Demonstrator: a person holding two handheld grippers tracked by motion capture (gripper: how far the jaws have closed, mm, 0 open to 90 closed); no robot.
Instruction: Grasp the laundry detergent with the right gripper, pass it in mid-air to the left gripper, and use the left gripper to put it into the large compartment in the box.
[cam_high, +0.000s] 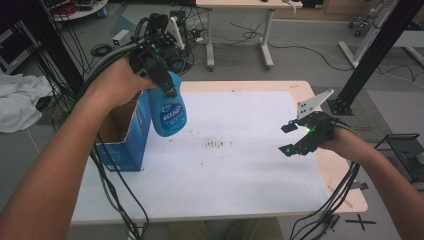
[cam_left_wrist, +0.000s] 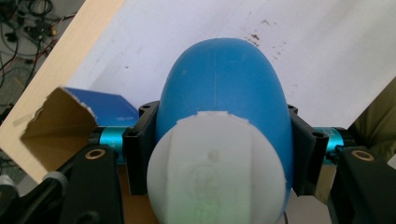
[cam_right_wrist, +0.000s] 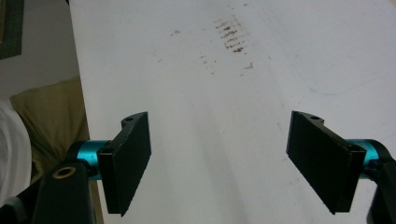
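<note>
The blue bottle (cam_high: 168, 111) hangs upright in the air just beside the open cardboard box (cam_high: 125, 135), on the box's right, clear of the white sheet (cam_high: 235, 165) below. My left tongs (cam_high: 167, 89) pinch it at the neck, under its white cap (cam_left_wrist: 215, 170), one jaw pressed to each side. The box stands on the left edge of the counter (cam_high: 345, 185), its flaps up. Well to the right of the box, past some brown stains (cam_high: 214, 144), my right tongs (cam_high: 288, 138) hover over the sheet, jaws spread apart, nothing between them.
</note>
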